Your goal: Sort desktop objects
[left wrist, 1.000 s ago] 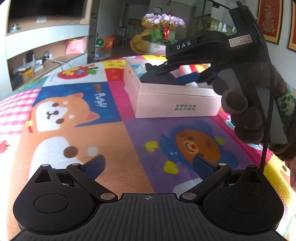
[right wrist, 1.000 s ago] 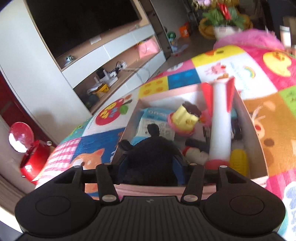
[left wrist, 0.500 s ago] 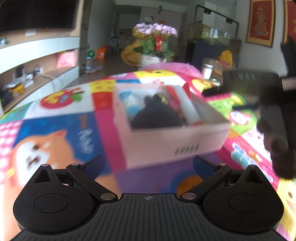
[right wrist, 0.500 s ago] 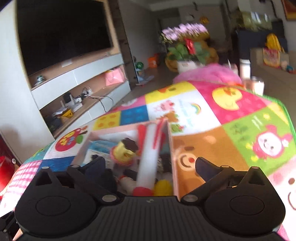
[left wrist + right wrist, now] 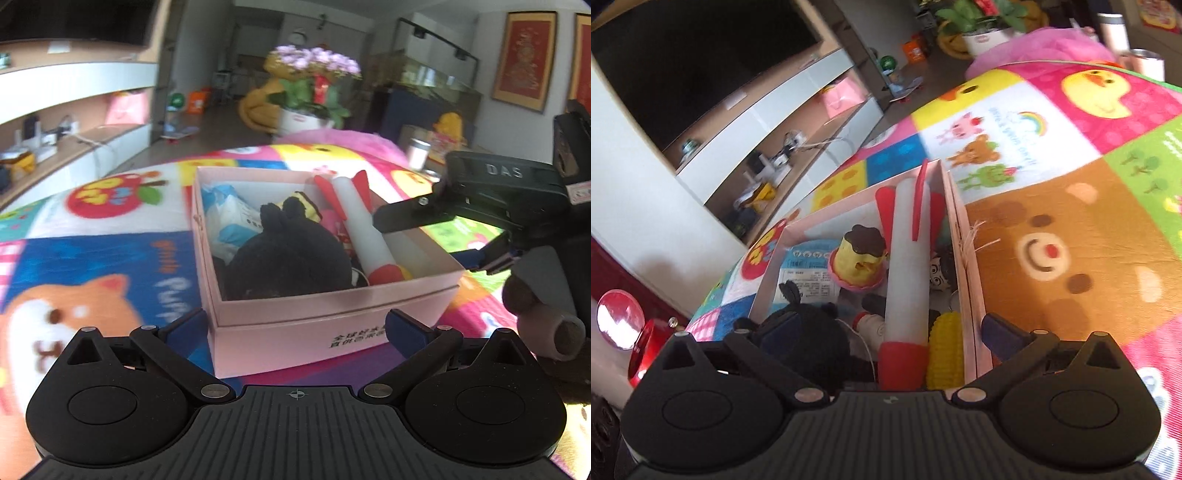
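Left tool [image 5: 293, 325] agape; right tool [image 5: 892, 328] agape, empty.

left claw [image 5: 295, 328] in the foreground, its blue-padded fingers [image 5: 186, 326] spread wide with nothing between them, close to the near wall of an open pink box [image 5: 295, 332]. the box rests on a bench covered by a cartoon-patterned cloth [image 5: 110, 266]. inside the box: a black plush toy [image 5: 291, 262] at the near side, a white and red toy rocket [image 5: 364, 232] lying lengthwise along the right, a blue and white packet [image 5: 229, 218] at the left. right claw [image 5: 476, 229] at the right edge, above the box's right rim, fingers apart and empty.
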{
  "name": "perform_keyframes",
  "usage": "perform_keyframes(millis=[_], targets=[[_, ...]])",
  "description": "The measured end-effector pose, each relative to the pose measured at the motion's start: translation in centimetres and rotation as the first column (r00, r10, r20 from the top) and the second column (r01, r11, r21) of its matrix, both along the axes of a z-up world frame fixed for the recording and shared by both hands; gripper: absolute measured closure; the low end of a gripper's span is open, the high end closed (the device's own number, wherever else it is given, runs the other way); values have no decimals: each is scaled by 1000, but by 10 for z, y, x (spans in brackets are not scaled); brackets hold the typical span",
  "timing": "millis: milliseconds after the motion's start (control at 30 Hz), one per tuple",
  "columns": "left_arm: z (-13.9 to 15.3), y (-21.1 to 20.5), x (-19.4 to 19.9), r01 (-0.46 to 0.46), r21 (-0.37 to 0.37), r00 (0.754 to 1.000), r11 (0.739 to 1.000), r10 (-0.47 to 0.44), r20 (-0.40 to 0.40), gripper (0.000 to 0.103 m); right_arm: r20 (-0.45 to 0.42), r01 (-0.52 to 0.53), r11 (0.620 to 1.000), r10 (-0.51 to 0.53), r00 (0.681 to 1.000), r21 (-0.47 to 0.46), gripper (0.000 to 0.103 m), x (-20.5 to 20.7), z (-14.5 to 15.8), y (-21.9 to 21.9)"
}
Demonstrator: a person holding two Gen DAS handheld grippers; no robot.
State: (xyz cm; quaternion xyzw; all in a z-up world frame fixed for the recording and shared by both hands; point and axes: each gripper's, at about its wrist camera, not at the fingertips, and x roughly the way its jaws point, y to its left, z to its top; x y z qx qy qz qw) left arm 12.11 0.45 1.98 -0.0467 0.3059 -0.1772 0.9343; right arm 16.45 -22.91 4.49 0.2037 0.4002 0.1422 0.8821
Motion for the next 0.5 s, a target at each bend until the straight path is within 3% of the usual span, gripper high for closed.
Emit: perform_keyframes(millis=[167,300,400,500], targets=[[2,12,-20,-95,56,995,994,95,-10,0,2,-18,999,18,1000,40,0,6,-2,26],[-1,16,-50,-145,103,988,984,150,-44,0,30,21,1000,-22,999,22,0,-17,5,27],[-10,13,-73,-205,124,973,971,216,-83,0,82,68,996,-64,995,-52,0,-59,8,22],[-18,5,-95,-230,163,969,959,242,-56,0,99,104,977,-86,991,-184,0,-102,-5,25]])
